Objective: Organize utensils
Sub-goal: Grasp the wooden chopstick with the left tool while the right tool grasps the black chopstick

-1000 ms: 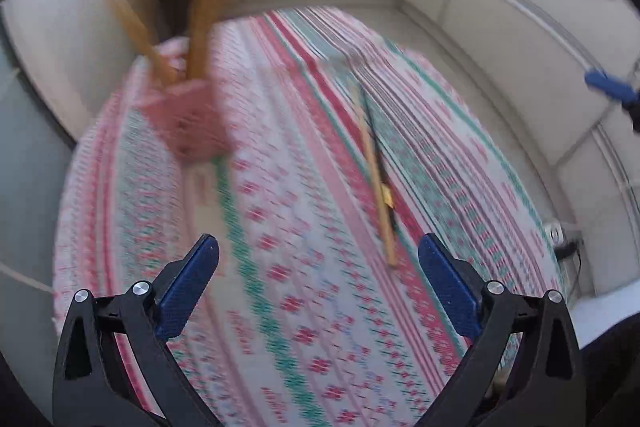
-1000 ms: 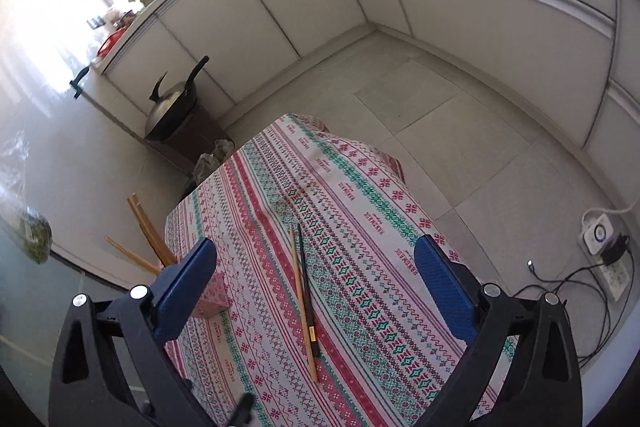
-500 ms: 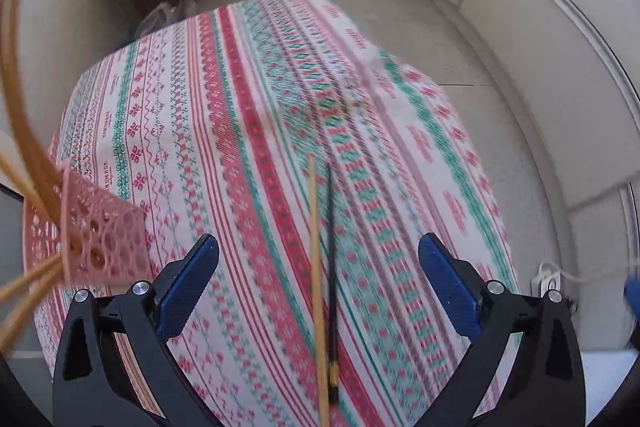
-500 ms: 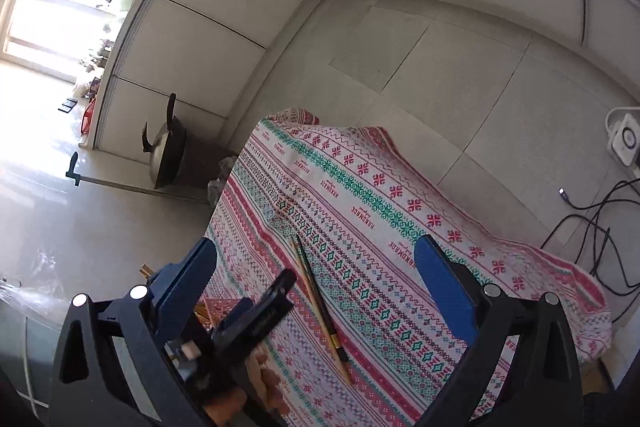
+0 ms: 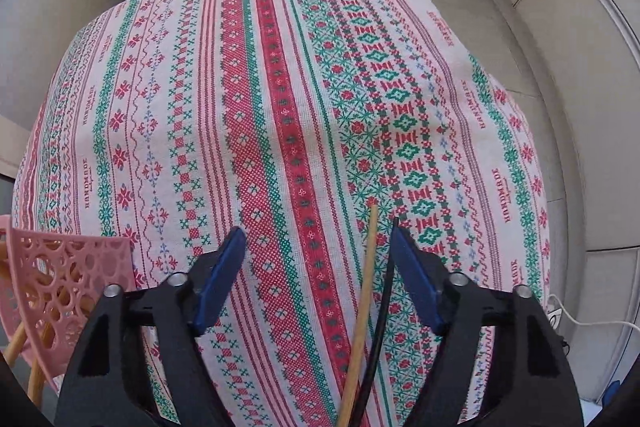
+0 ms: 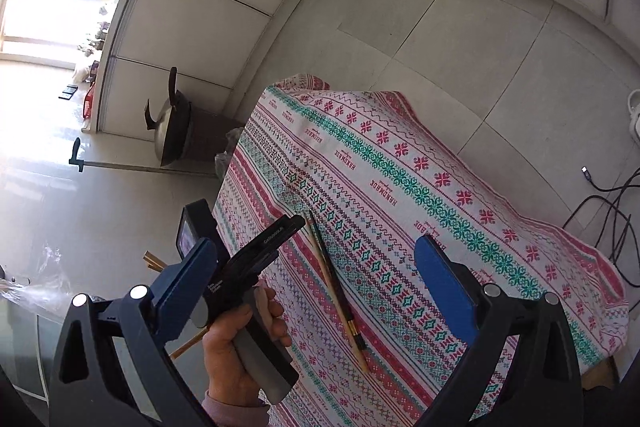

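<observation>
A wooden chopstick (image 5: 362, 311) and a black chopstick (image 5: 382, 307) lie side by side on the patterned tablecloth (image 5: 280, 107). My left gripper (image 5: 318, 239) is open, low over the cloth, with both chopsticks between its fingers near the right one. A pink perforated holder (image 5: 60, 283) with wooden sticks stands at the left edge. In the right wrist view my right gripper (image 6: 312, 267) is open and empty, high above the table; below it are the wooden chopstick (image 6: 340, 307), the black chopstick (image 6: 334, 269) and the hand-held left gripper (image 6: 256, 259).
The table's edges drop to a tiled floor (image 6: 460, 27) on the far and right sides. A dark pot (image 6: 170, 131) sits on a stand beyond the table. Cables (image 6: 612, 203) and a socket lie on the floor to the right.
My left gripper has come down and forward over the chopsticks, which now lie between its fingers, and its jaws have narrowed. My right gripper has tilted and now looks down on the left one.
</observation>
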A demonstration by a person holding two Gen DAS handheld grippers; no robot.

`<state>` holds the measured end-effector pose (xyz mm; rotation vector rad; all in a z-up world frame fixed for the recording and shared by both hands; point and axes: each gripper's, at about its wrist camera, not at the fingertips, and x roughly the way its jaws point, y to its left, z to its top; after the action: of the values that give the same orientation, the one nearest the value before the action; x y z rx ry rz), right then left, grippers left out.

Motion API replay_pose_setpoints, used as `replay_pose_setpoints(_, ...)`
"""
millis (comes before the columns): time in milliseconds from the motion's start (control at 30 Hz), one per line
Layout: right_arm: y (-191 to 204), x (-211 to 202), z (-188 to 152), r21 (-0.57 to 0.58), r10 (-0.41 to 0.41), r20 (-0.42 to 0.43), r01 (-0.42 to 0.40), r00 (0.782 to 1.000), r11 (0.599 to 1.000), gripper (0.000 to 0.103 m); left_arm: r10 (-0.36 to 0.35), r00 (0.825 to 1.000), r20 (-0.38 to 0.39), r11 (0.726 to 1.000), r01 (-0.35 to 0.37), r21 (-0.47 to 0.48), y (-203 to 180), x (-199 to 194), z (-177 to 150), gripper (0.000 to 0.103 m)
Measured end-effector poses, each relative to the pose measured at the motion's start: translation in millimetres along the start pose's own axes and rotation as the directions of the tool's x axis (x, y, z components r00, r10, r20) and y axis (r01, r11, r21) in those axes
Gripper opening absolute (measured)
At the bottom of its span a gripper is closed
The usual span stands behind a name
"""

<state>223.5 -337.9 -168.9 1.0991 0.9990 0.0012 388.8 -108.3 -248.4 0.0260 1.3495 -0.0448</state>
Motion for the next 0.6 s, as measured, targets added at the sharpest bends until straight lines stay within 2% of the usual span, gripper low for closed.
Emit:
replay_pose_setpoints(133,-2,2,0,0.004,-0.012,0.000,0.012,1.000,1.000,0.096,0.013,1.000,-0.004,1.000,-0.013,0.021,-4,11,1,0.056)
replay_pose_setpoints(233,-3,3,1,0.011,-0.020,0.001,0.020,1.000,1.000,0.096,0.032,0.999,0.023,0.997,-0.033,0.071,-19,12,-3,0.048)
replay_pose_setpoints(400,-7,4,3,0.027,-0.031,0.001,0.031,1.000,0.999,0.096,0.008,0.999,0.044,0.985,-0.015,0.173,-54,7,-17,0.005)
replay_pose_setpoints(467,-8,4,4,0.034,-0.031,-0.001,0.031,1.000,0.999,0.096,0.004,0.999,0.053,0.983,-0.013,0.186,-66,6,-24,0.005)
replay_pose_setpoints(600,-10,8,5,0.037,-0.037,-0.013,0.037,0.999,0.999,0.096,-0.029,0.997,0.075,0.984,0.015,0.177,-62,2,-37,0.004)
